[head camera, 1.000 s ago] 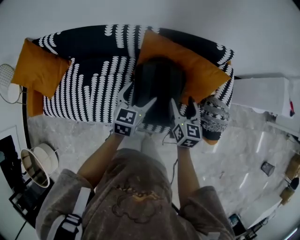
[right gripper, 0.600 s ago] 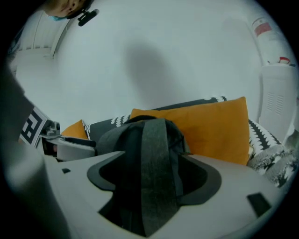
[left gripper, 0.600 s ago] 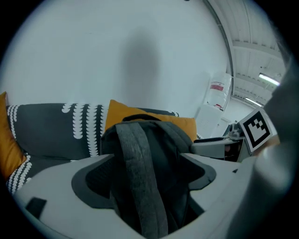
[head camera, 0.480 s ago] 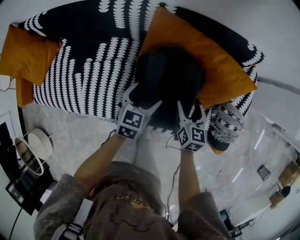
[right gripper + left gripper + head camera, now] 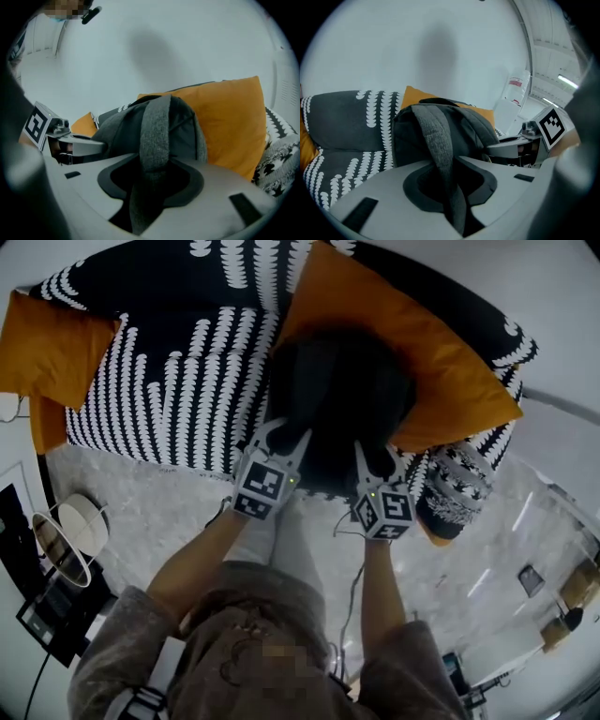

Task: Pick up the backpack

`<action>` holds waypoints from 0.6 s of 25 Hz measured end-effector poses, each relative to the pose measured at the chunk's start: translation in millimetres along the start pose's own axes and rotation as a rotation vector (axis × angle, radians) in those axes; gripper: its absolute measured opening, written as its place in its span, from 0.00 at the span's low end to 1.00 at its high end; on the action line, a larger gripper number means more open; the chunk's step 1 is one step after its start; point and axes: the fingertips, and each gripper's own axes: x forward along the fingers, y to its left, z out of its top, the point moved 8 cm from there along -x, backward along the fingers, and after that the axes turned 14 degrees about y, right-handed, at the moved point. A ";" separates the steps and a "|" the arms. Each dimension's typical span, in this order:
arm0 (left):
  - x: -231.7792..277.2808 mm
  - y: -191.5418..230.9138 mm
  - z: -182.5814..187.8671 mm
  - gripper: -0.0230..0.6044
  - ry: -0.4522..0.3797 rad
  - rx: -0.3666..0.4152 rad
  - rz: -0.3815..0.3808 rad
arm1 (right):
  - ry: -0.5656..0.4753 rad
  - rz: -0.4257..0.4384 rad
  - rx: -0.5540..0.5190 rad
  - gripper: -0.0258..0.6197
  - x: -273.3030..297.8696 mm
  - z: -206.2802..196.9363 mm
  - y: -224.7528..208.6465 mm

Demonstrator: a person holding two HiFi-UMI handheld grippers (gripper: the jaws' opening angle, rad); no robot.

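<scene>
Propped on the patterned sofa (image 5: 169,381) against an orange cushion (image 5: 450,362), the dark backpack (image 5: 337,390) could slump forward off the seat if padded webbing slides from a pinch during the lift. It stands just ahead of the left gripper (image 5: 281,437) and the right gripper (image 5: 375,457); their jaws have just been closing, and each clamps a grey shoulder strap (image 5: 438,140).

Sofa (image 5: 169,381): backpack (image 5: 337,399) + 2 orange cushions (image 5: 441,362).

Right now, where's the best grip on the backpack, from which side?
The two grey shoulder straps, from the front of the sofa, angled down. The backpack leans upright on the orange cushion, straps facing out and standing off its body as narrow bands.
</scene>
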 end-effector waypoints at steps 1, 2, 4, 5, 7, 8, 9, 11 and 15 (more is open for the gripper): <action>-1.5 -1.5 1.2 0.10 -0.001 0.001 -0.017 | -0.005 0.010 -0.001 0.25 -1.6 1.1 2.3; -3.2 -3.5 3.1 0.08 -0.003 0.006 -0.030 | -0.011 0.016 -0.006 0.21 -3.5 2.9 4.7; -8.3 -8.2 8.3 0.08 -0.009 0.025 -0.042 | -0.027 0.025 -0.020 0.14 -9.0 8.2 9.7; -12.4 -10.7 11.6 0.08 -0.015 0.037 -0.040 | -0.037 0.030 -0.024 0.11 -12.9 11.4 12.5; -24.2 -14.9 20.3 0.08 -0.037 0.061 -0.034 | -0.062 0.041 -0.030 0.09 -22.3 19.4 19.5; -31.2 -16.8 25.8 0.08 -0.053 0.069 -0.035 | -0.075 0.045 -0.034 0.09 -27.5 24.3 23.4; -38.6 -19.1 31.8 0.08 -0.070 0.075 -0.038 | -0.089 0.046 -0.039 0.08 -33.2 29.5 27.2; -54.1 -25.4 44.5 0.08 -0.106 0.086 -0.044 | -0.121 0.045 -0.049 0.08 -46.9 40.6 33.8; -93.6 -39.9 69.3 0.08 -0.174 0.107 -0.056 | -0.187 0.060 -0.063 0.08 -81.1 62.4 48.5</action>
